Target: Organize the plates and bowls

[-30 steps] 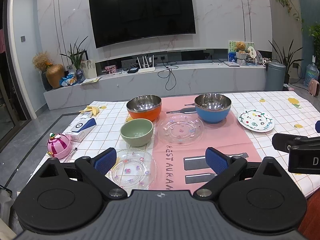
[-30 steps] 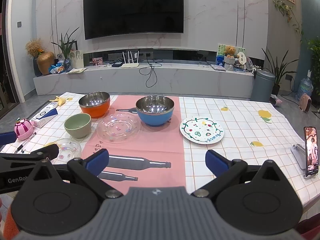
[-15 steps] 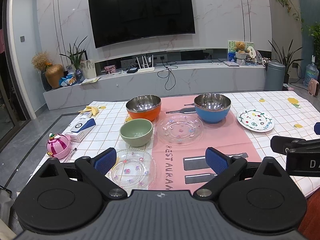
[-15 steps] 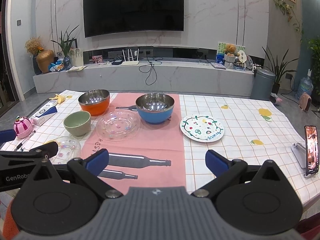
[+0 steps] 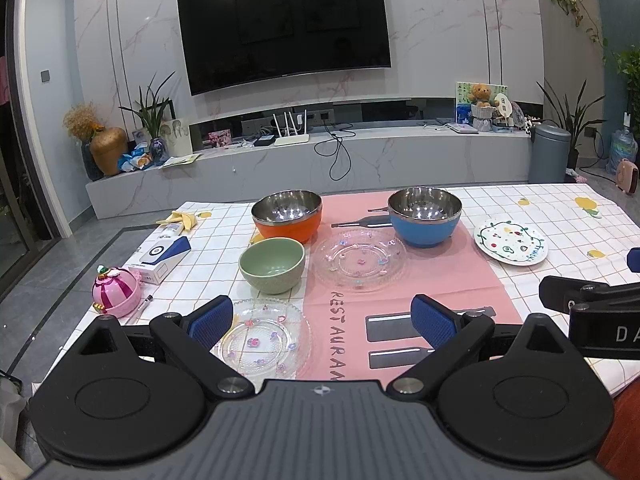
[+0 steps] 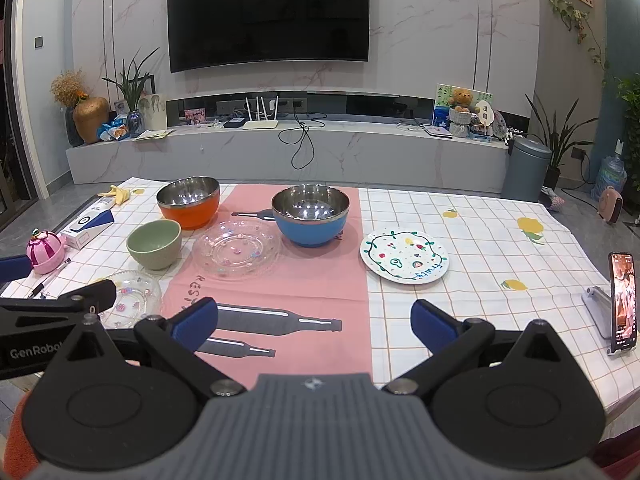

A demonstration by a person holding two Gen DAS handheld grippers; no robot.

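1. Open cloth is seen in the lower centre of the right wrist frame, on the pink runner (image 6: 280, 304), with nothing standing there.
2. The centre-left is crowded by the orange bowl (image 6: 189, 201), green bowl (image 6: 154, 243), large glass plate (image 6: 236, 248) and blue bowl (image 6: 310, 214), all set close together with narrow gaps.
3. The lower left is blocked by the small glass plate (image 6: 134, 300) and the left gripper (image 5: 322, 320), held with its jaws wide apart.
4. A free strip is left between the blue bowl and the painted plate (image 6: 404, 255).
5. The right side is bare checked cloth up to the phone on its stand (image 6: 622, 300) at the right edge.
6. The far left edge is cluttered by a pink toy (image 5: 116, 290) and a box (image 5: 162, 258).
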